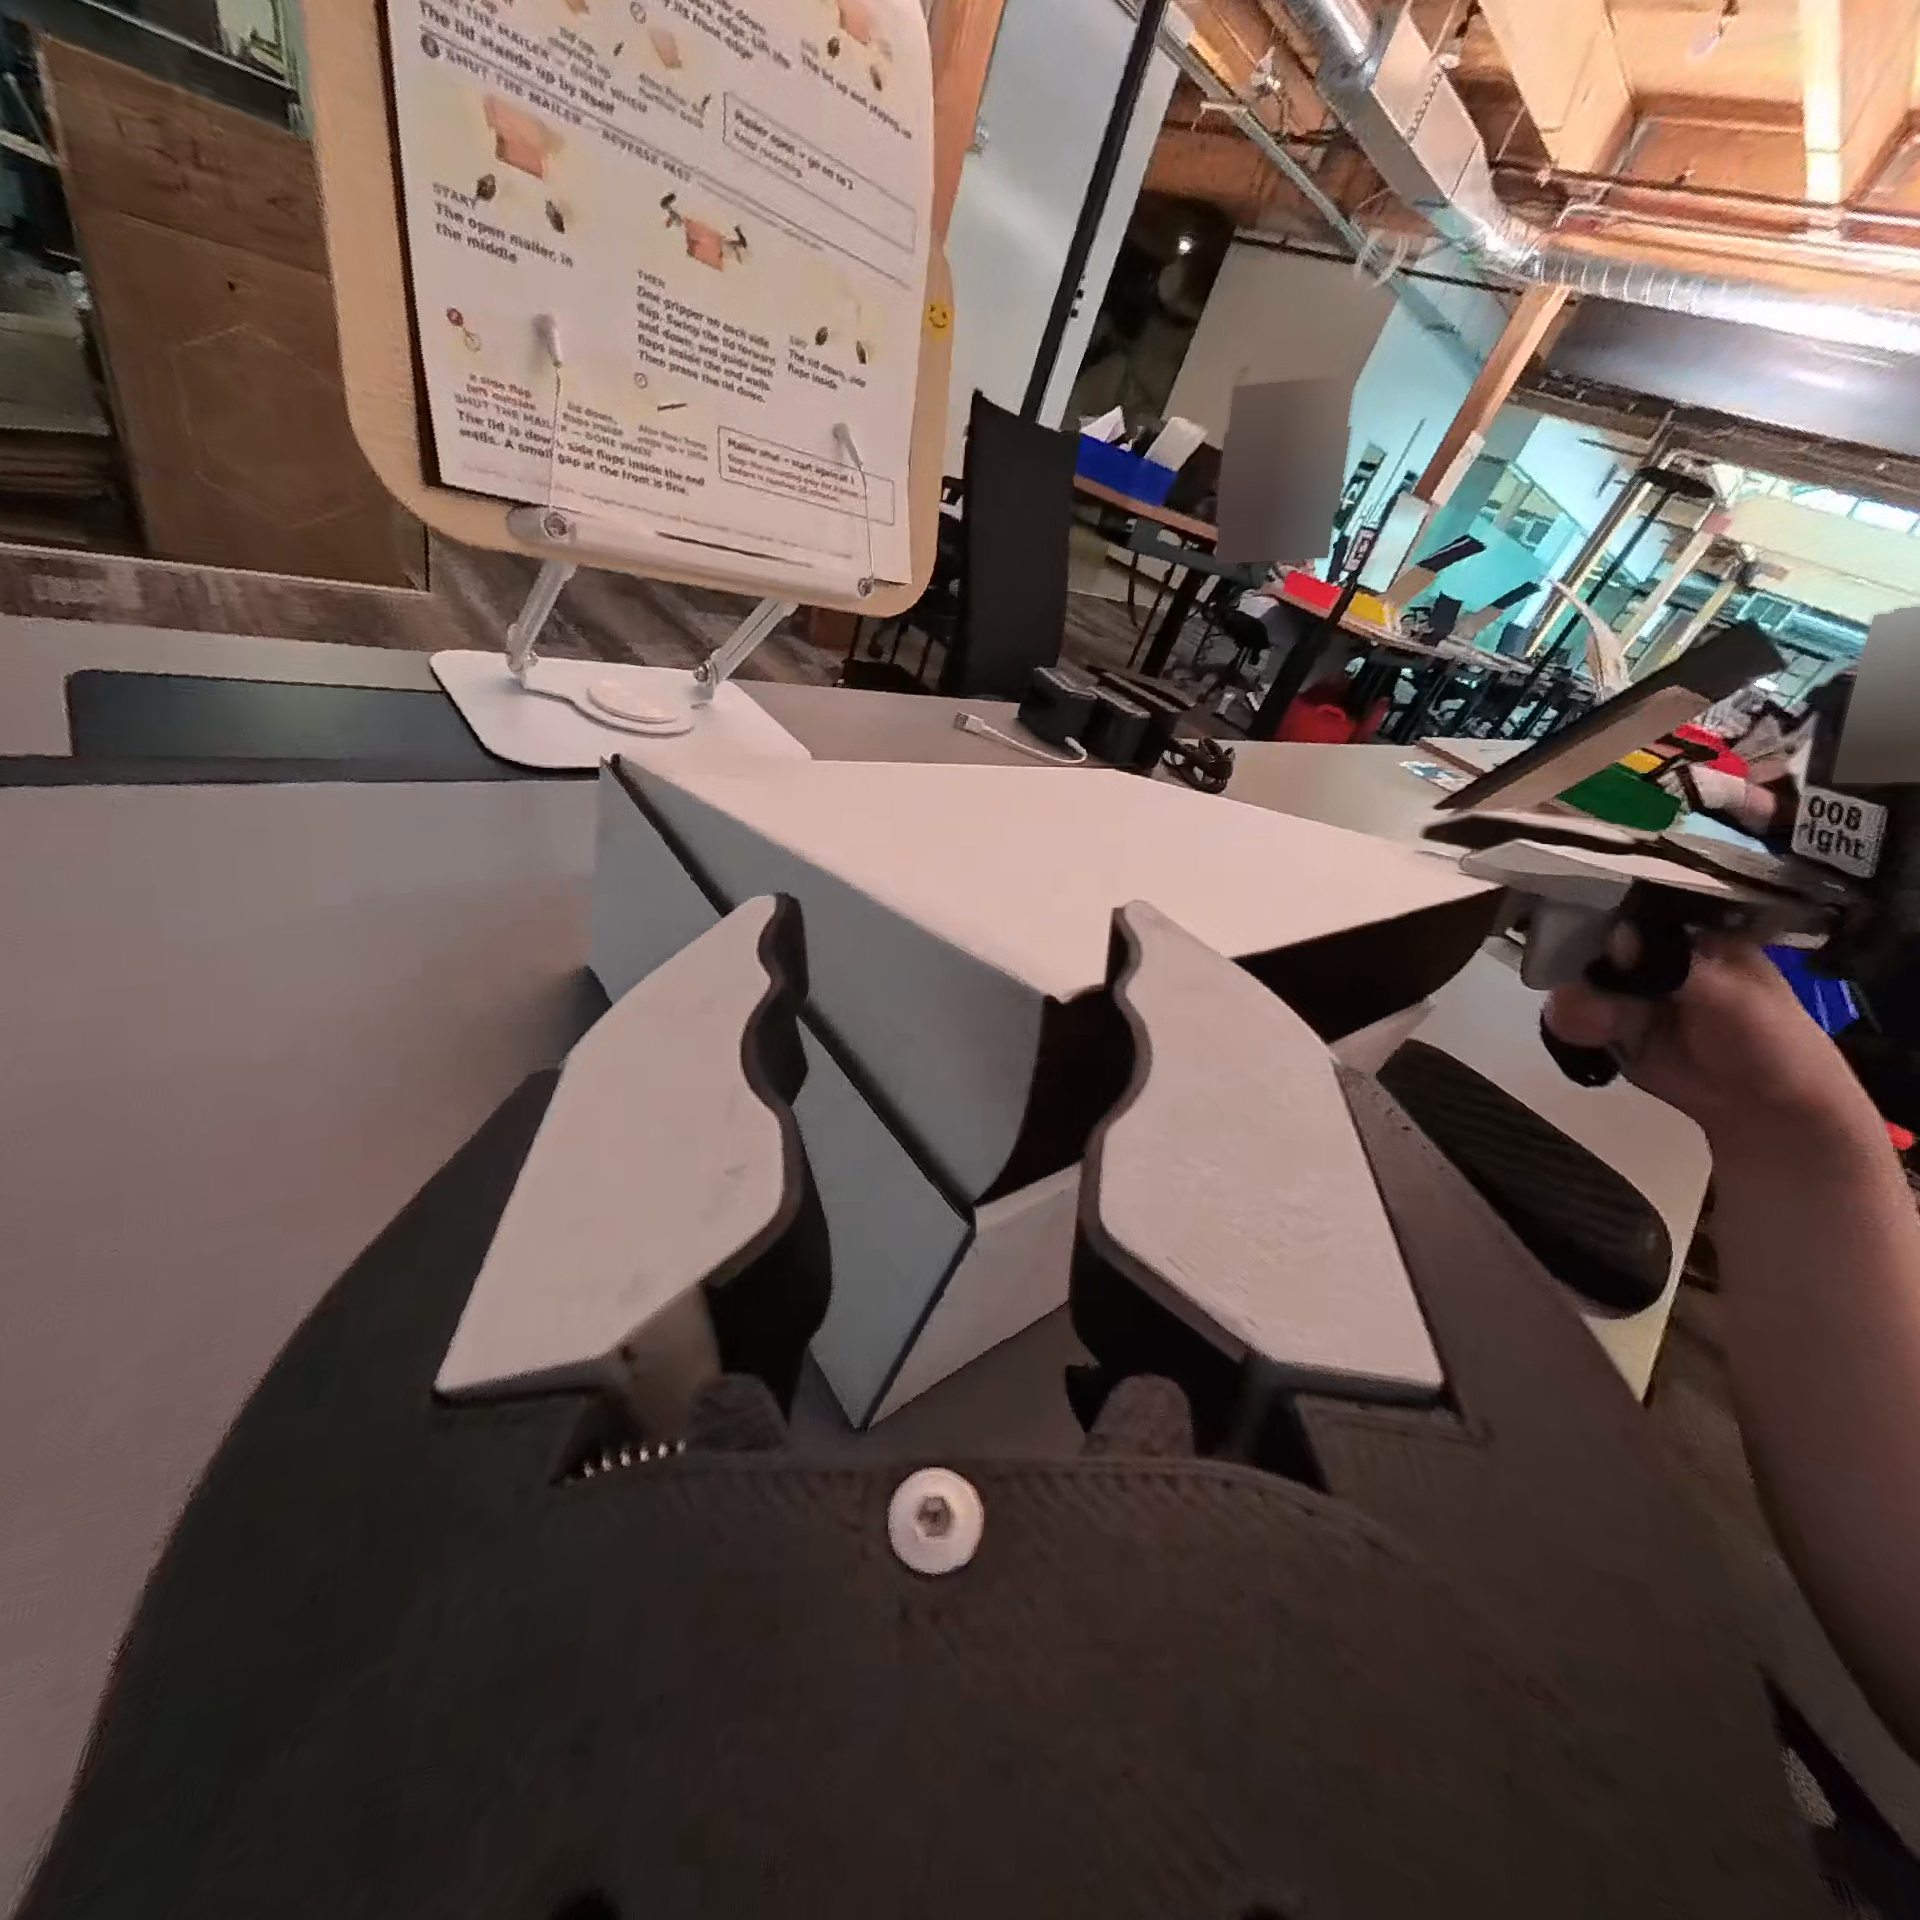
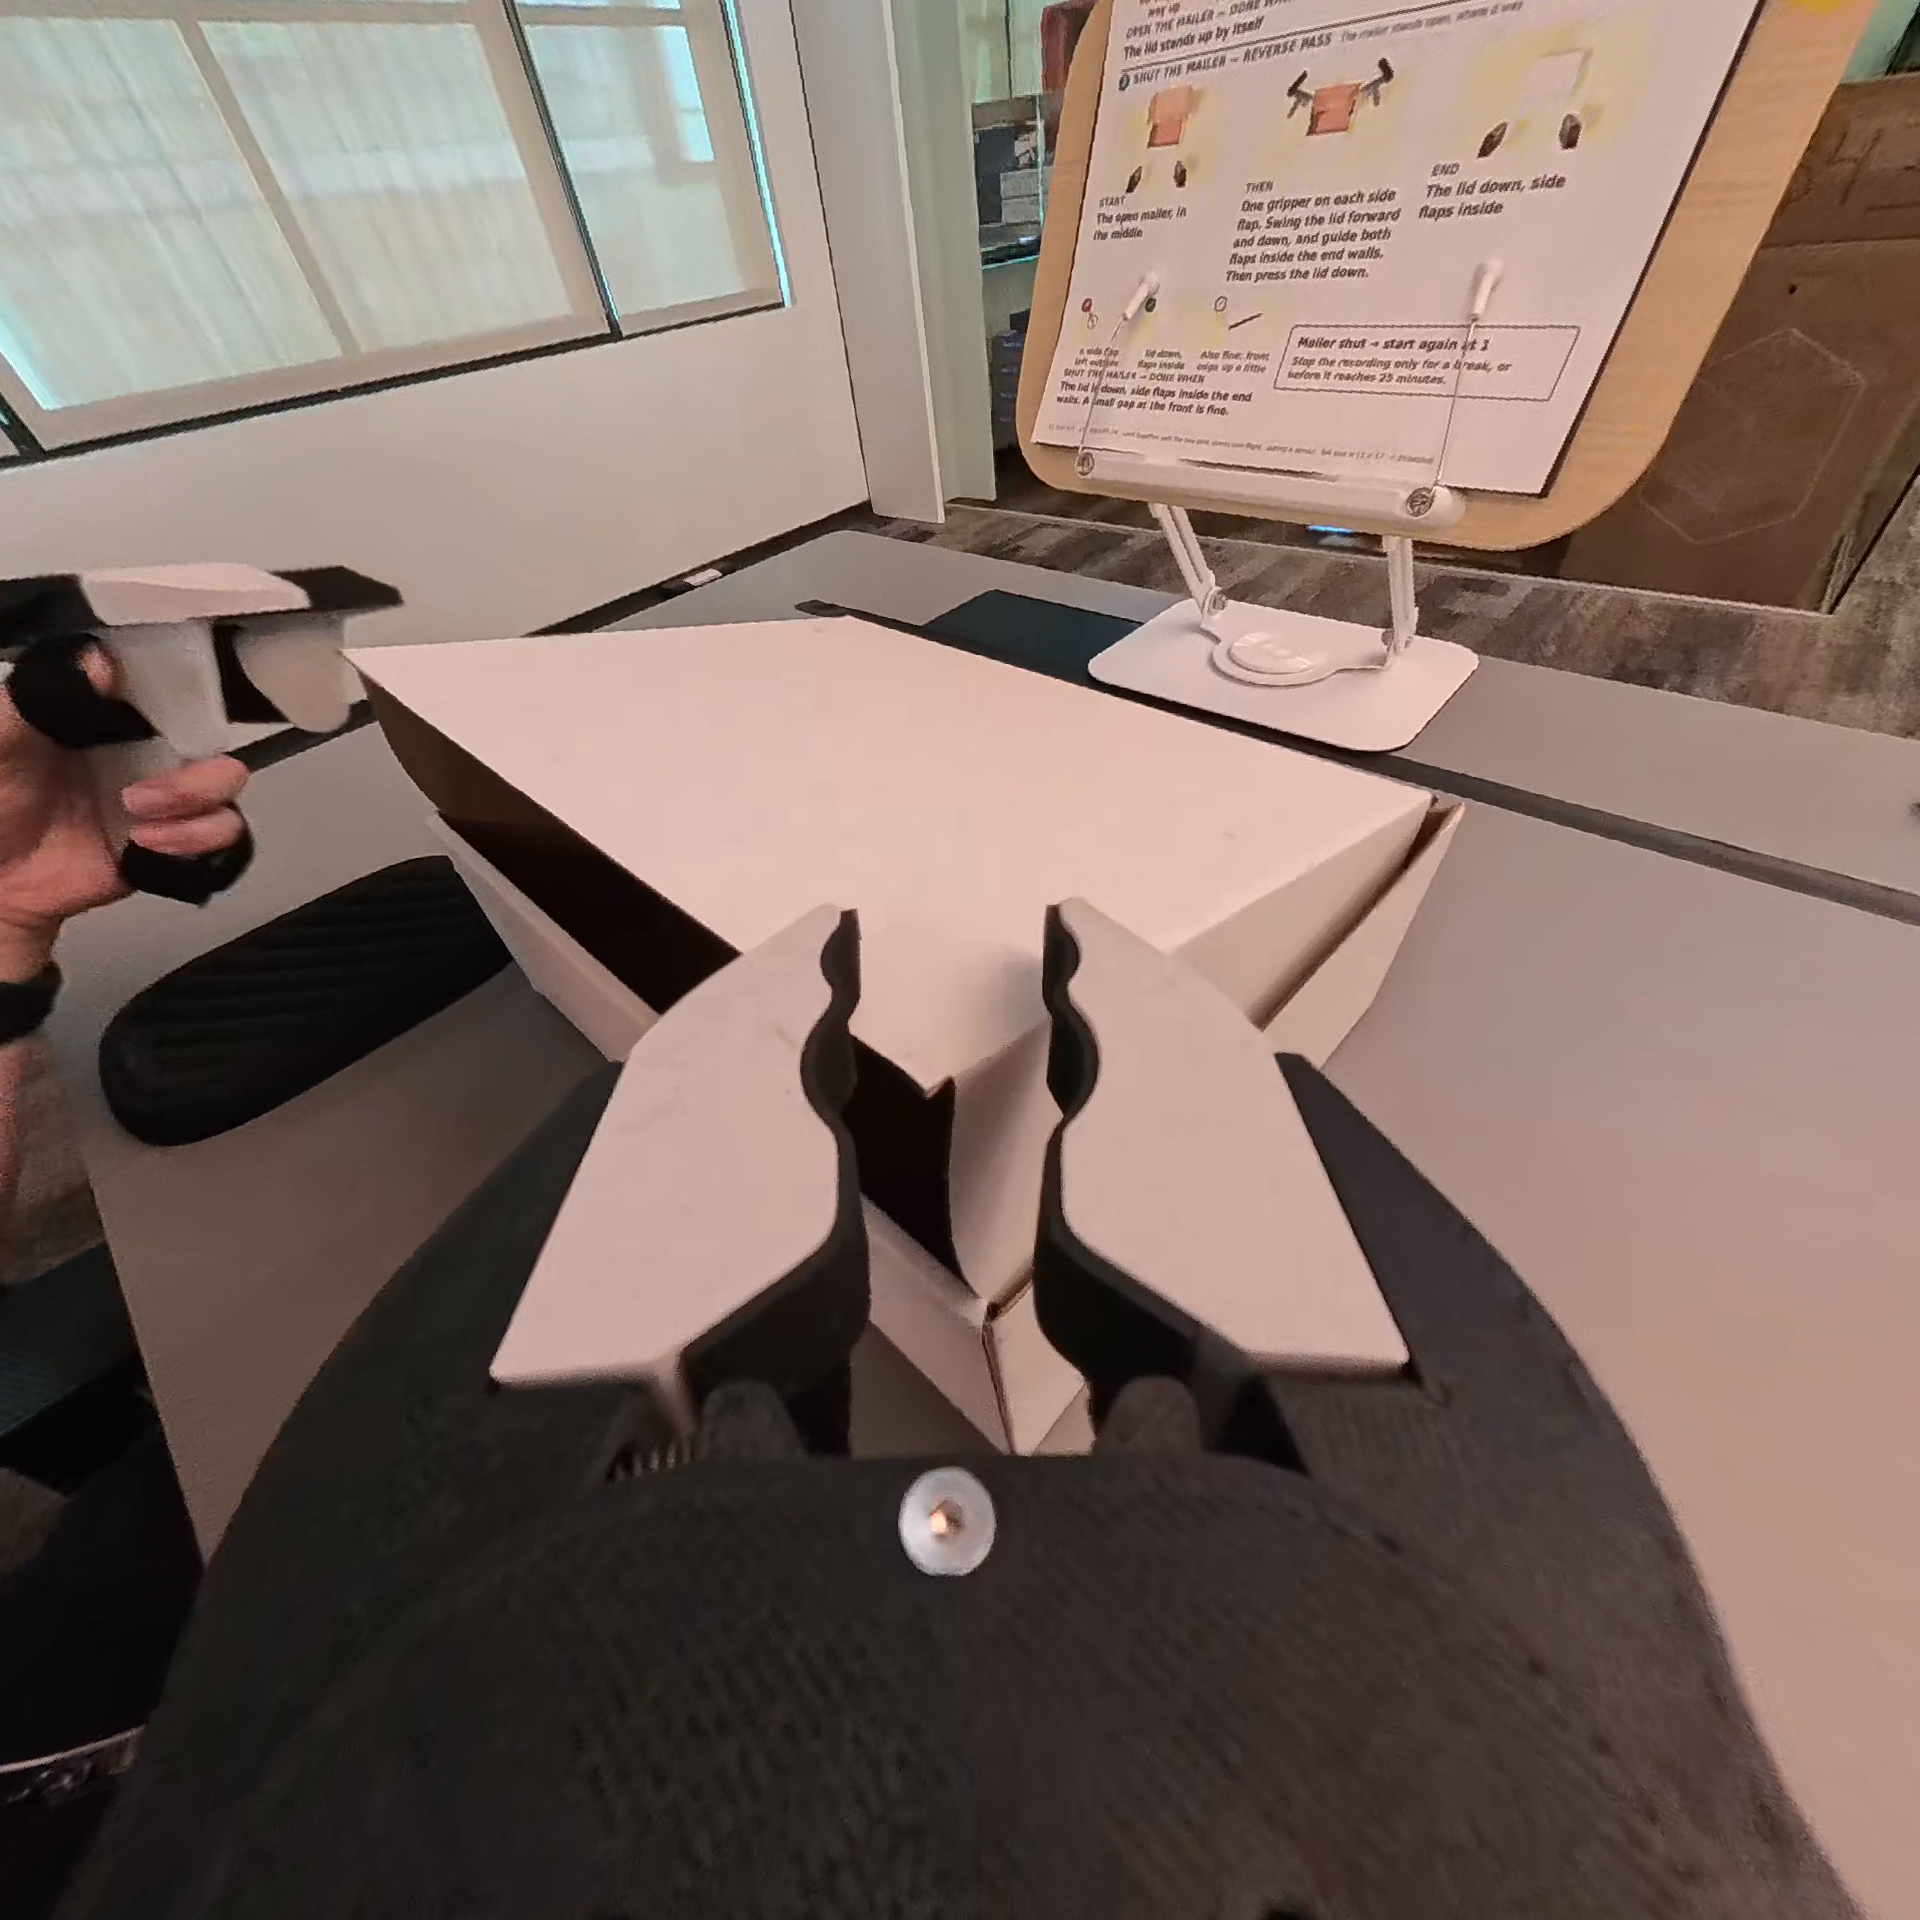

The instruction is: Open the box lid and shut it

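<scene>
Both tools sit at opposite ends of the white box [image 2: 914, 790], one to a corner, which suits a lid that has to swing evenly on its hinge. Left tool [image 1: 951, 1029] has its fingers apart, straddling the near left corner where the lid's side flap [image 1: 914, 997] meets the end wall; nothing is pinched, as far as I can tell. Right tool [image 2: 948, 1023] is likewise apart around the near right corner. The box rests on the bench [image 2: 1621, 1039], in front of an instruction sheet on a stand [image 2: 1288, 665], with a black wrist rest [image 2: 291, 997] just beside its front. The lid [image 1: 1039, 831] is tilted, its front edge raised off the base with a dark gap showing beneath. Whether it is going up or coming down I cannot tell.
</scene>
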### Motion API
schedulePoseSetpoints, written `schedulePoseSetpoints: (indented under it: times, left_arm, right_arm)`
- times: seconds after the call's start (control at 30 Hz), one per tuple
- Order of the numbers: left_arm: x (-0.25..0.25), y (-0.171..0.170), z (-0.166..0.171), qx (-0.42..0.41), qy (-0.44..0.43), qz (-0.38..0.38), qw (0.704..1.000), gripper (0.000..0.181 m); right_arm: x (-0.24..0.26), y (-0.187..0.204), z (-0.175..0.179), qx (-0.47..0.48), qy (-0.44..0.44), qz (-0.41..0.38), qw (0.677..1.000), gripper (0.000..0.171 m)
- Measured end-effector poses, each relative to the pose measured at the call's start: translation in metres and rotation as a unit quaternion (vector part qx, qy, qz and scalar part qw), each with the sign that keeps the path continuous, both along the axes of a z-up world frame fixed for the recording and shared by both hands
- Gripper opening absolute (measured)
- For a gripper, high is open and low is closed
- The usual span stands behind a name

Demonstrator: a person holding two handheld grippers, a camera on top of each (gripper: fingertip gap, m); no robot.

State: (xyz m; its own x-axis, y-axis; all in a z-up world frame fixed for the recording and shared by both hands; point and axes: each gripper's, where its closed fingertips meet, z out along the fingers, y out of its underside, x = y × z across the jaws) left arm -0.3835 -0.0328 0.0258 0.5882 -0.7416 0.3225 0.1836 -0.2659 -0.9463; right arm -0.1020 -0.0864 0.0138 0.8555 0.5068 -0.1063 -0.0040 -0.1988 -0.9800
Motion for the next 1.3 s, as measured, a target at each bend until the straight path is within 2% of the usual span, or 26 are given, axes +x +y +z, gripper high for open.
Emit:
schedulePoseSetpoints:
  times: [0.13,0.23,0.5,0.57,0.63,0.73,0.8,0.9,1.0,1.07,1.17,1.23,1.3]
  left_arm:
    - [0.012,0.006,-0.012,-0.035,-0.009,-0.017,0.999,0.052]
    - [0.016,0.008,-0.027,-0.053,0.021,-0.019,0.998,0.050]
    - [0.019,0.007,-0.036,-0.068,0.023,-0.042,0.997,0.049]
    - [0.015,0.007,-0.025,-0.049,0.018,-0.056,0.997,0.052]
    - [0.003,0.016,0.000,-0.017,0.015,-0.058,0.998,0.051]
    - [-0.016,0.050,0.047,0.040,0.049,-0.048,0.997,0.048]
    - [-0.015,0.076,0.064,0.061,0.104,-0.073,0.990,0.048]
    - [-0.003,0.105,0.065,0.093,0.185,-0.158,0.966,0.043]
    - [0.004,0.130,0.070,0.121,0.163,-0.193,0.960,0.050]
    - [0.006,0.144,0.059,0.100,0.142,-0.214,0.961,0.054]
    - [0.006,0.173,0.018,0.059,0.150,-0.196,0.967,0.055]
    - [0.011,0.180,-0.007,0.068,0.120,-0.210,0.968,0.050]
    - [0.009,0.197,-0.033,0.047,0.095,-0.207,0.973,0.036]
  right_arm:
    - [0.000,-0.001,-0.007,-0.013,-0.007,0.000,1.000,0.033]
    - [0.000,-0.001,-0.008,-0.015,-0.004,0.003,1.000,0.033]
    - [0.001,-0.002,-0.014,-0.015,0.012,0.017,1.000,0.035]
    - [0.007,-0.007,-0.002,0.018,0.005,0.026,0.999,0.037]
    - [0.023,-0.006,0.025,0.068,-0.012,0.023,0.997,0.041]
    - [0.067,0.016,0.079,0.141,-0.064,-0.026,0.988,0.043]
    - [0.088,0.043,0.100,0.162,-0.109,-0.023,0.981,0.042]
    - [0.099,0.082,0.077,0.083,-0.170,0.059,0.980,0.043]
    - [0.090,0.093,0.048,0.023,-0.161,0.166,0.973,0.043]
    - [0.095,0.106,0.035,0.014,-0.167,0.173,0.971,0.044]
    - [0.108,0.126,0.017,-0.005,-0.173,0.158,0.972,0.043]
    - [0.117,0.139,0.003,-0.024,-0.173,0.140,0.975,0.043]
    - [0.121,0.148,-0.015,-0.022,-0.187,0.138,0.972,0.040]
